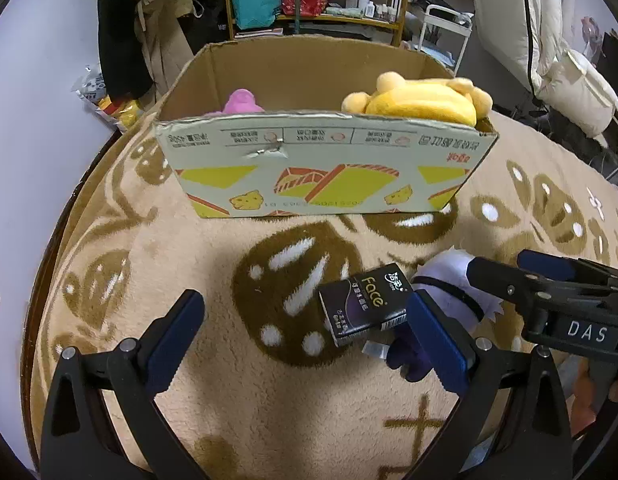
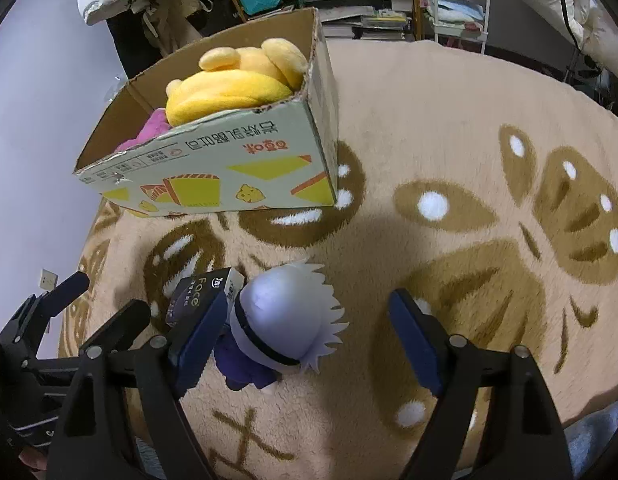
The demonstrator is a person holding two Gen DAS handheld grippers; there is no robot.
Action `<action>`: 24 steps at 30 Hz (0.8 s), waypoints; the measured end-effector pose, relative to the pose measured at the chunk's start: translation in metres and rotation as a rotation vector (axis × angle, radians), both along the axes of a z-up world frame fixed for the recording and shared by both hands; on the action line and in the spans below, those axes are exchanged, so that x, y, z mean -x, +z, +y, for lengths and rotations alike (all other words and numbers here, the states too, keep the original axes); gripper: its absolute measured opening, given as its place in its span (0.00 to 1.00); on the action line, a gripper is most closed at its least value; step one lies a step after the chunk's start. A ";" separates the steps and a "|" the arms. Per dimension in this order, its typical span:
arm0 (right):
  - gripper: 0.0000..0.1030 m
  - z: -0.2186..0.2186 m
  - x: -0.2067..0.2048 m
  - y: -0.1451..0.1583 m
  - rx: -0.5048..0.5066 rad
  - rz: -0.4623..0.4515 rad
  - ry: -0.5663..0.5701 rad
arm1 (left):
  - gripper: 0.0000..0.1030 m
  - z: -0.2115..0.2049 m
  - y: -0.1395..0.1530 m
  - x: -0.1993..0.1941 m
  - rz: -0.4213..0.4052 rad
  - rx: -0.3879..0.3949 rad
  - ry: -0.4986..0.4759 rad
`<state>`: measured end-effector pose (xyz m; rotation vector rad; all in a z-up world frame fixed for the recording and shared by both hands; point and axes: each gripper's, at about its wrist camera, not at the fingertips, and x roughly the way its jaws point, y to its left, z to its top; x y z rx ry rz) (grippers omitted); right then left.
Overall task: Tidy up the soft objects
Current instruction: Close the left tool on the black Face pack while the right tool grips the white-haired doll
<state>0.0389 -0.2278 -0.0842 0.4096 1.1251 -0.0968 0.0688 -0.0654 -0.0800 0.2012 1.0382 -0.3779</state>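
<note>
Now, going left to right, we hold the left gripper [image 1: 305, 340] over the patterned blanket [image 1: 229, 400] with its jaws released and nothing between the pads. Just inside its right jaw lies a dark tissue pack [image 1: 365, 304] printed "Face", with smaller characters we cannot read. Next comes the white-haired plush doll [image 2: 285, 320], the soft thing still outside the box. It lies on the blanket with its head toward the cardboard box [image 2: 237, 168] and its purple body toward us, so its long axis runs roughly along the jaws' pointing line. Our right gripper [image 2: 305, 344] is the nearer one: its jaws straddle the doll, standing wide, the left pad just beside the head and the right pad well clear, so no grip yet. We judge the coming move is to close across the doll's width. Farther back, the box already holds a yellow plush [image 1: 421, 98] and a pink plush [image 1: 241, 102]. "DAS" shows on the right gripper's body in the left view.
</note>
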 end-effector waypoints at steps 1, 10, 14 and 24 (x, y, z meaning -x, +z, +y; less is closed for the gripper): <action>0.84 -0.001 0.000 -0.001 -0.005 0.004 -0.004 | 0.97 -0.001 -0.001 0.000 0.002 -0.002 -0.002; 0.84 -0.006 -0.001 -0.006 -0.048 0.018 -0.027 | 0.97 -0.011 -0.013 0.001 0.030 -0.024 -0.046; 0.71 -0.006 -0.005 -0.010 -0.069 0.040 -0.016 | 0.97 -0.020 -0.019 0.001 0.038 -0.024 -0.082; 0.57 -0.005 -0.012 -0.031 -0.221 0.092 -0.014 | 0.97 -0.039 -0.039 -0.001 0.104 -0.003 -0.129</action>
